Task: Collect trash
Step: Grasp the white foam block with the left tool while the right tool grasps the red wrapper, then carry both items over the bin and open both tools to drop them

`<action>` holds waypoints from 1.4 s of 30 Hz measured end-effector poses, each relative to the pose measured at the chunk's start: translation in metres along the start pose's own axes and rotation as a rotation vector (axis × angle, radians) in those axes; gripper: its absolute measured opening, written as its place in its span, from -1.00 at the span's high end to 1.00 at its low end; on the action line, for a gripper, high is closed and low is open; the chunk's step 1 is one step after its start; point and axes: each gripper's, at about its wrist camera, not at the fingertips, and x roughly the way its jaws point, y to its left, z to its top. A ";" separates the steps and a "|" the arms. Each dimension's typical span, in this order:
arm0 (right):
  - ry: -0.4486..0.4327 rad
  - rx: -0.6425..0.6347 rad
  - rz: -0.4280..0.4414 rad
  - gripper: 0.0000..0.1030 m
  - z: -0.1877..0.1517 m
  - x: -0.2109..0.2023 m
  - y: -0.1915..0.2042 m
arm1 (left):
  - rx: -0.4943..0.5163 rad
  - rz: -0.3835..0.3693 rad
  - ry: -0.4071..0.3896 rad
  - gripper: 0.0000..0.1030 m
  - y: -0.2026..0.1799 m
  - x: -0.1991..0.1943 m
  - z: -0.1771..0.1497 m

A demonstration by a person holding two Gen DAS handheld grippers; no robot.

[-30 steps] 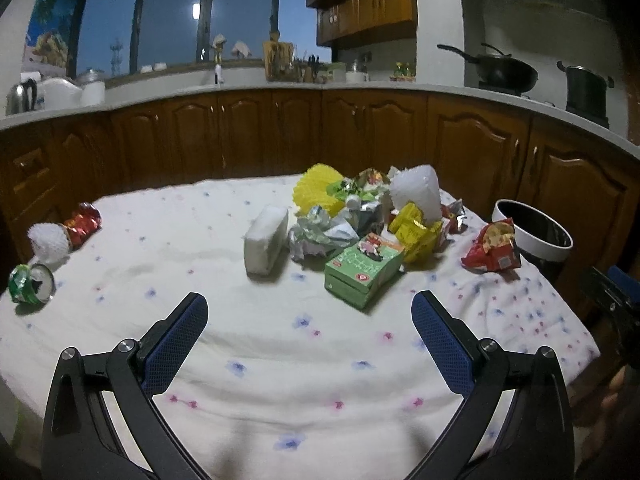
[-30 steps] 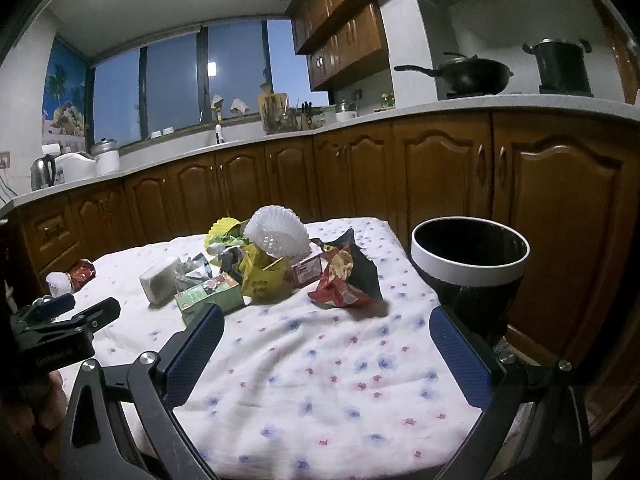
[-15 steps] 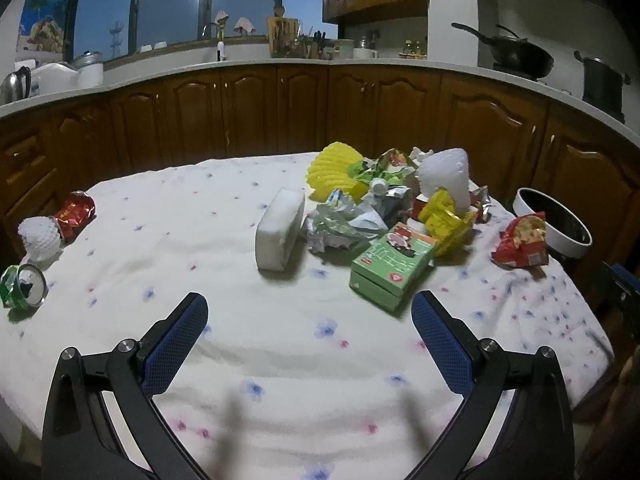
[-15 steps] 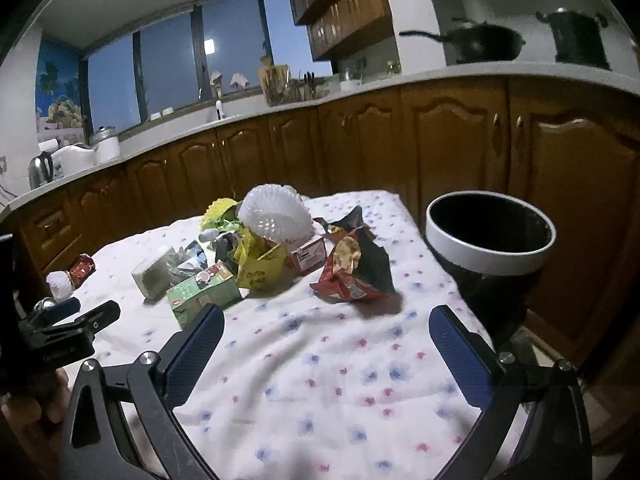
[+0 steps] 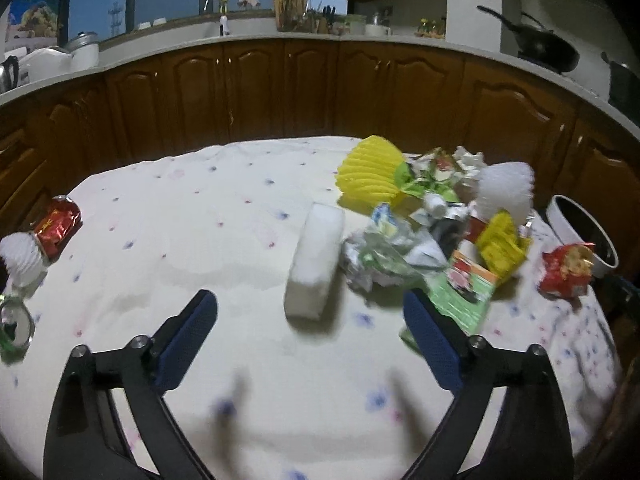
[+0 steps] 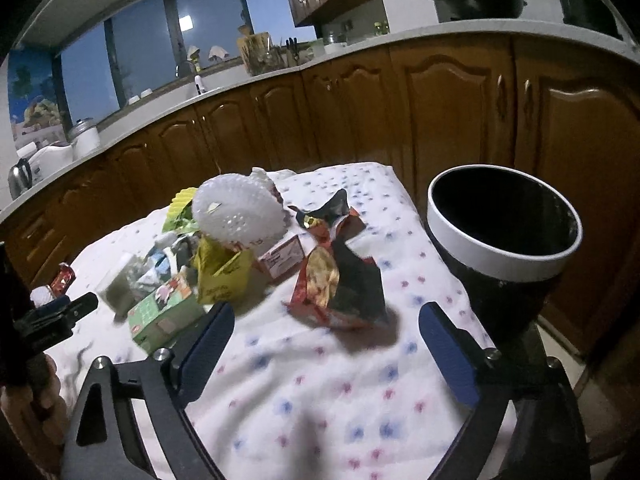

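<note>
A heap of trash lies on the flowered tablecloth: a white foam block, crumpled foil wrapper, green carton, yellow bag, yellow paper fan, white foam net. My left gripper is open and empty, just short of the foam block. My right gripper is open and empty, just short of a red and black snack bag. The black bin with a white rim stands right of the table.
A red snack bag lies by the table's right edge. At the left edge are a red wrapper, a white foam net and a green can. Wooden cabinets run behind. The left gripper shows in the right wrist view.
Both grippers have moved forward and tilted down toward the trash. The foam block and the red and black snack bag appear nearer. Both stay open.
</note>
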 end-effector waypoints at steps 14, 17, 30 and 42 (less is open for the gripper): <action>0.101 0.053 0.074 0.49 0.012 0.045 -0.011 | -0.013 -0.080 0.146 0.43 0.008 0.055 0.013; 0.086 0.049 0.101 0.71 0.012 0.040 -0.007 | -0.023 -0.092 0.132 0.45 0.010 0.049 0.011; -0.007 0.034 0.128 0.76 0.025 -0.004 -0.008 | 0.025 -0.195 -0.018 0.47 -0.024 -0.025 0.035; -0.084 0.091 0.033 0.76 0.046 -0.038 -0.068 | 0.180 -0.416 -0.022 0.47 -0.134 -0.046 0.053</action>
